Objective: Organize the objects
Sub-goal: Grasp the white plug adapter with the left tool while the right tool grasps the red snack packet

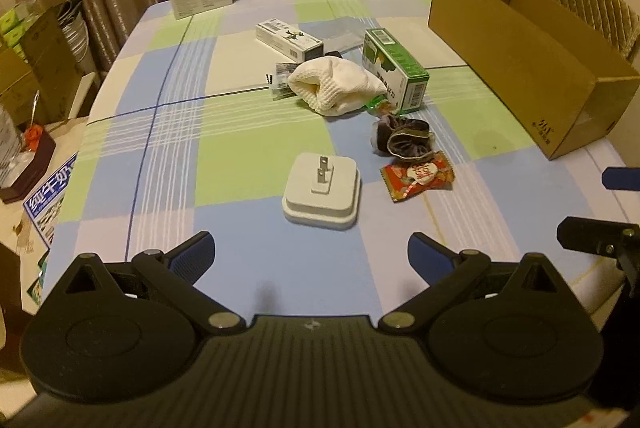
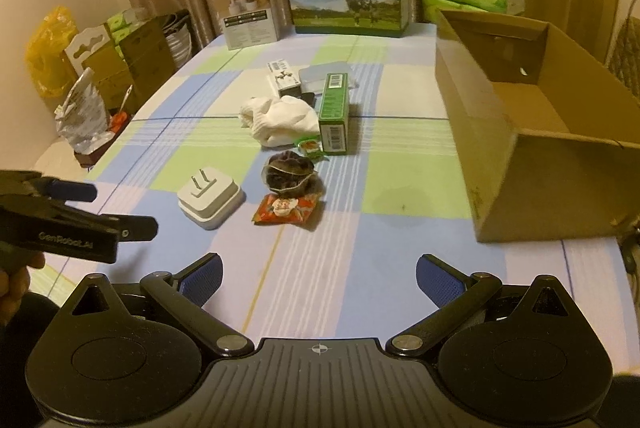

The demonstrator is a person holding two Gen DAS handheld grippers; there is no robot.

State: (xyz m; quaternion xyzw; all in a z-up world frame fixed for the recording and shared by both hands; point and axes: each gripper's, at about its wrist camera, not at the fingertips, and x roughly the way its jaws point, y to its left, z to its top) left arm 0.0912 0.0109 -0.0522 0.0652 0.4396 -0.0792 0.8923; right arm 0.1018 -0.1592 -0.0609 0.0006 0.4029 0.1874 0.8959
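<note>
L gripper fingers wide apart, held nothing | R gripper same | white square plug adapter prongs up on checked tablecloth | open brown cardboard box at R

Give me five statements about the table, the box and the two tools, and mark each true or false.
1. The left tool is open and holds nothing. True.
2. The white plug adapter lies with its prongs pointing up. True.
3. The cardboard box already holds the white cloth. False: the white cloth lies on the tablecloth beside the green carton, and the part of the box interior that shows is bare.
4. The right tool is shut on the red snack packet. False: it is open, and the red snack packet lies on the table ahead of it.
5. The dark scrunchie sits between the red packet and the green carton. True.
</note>
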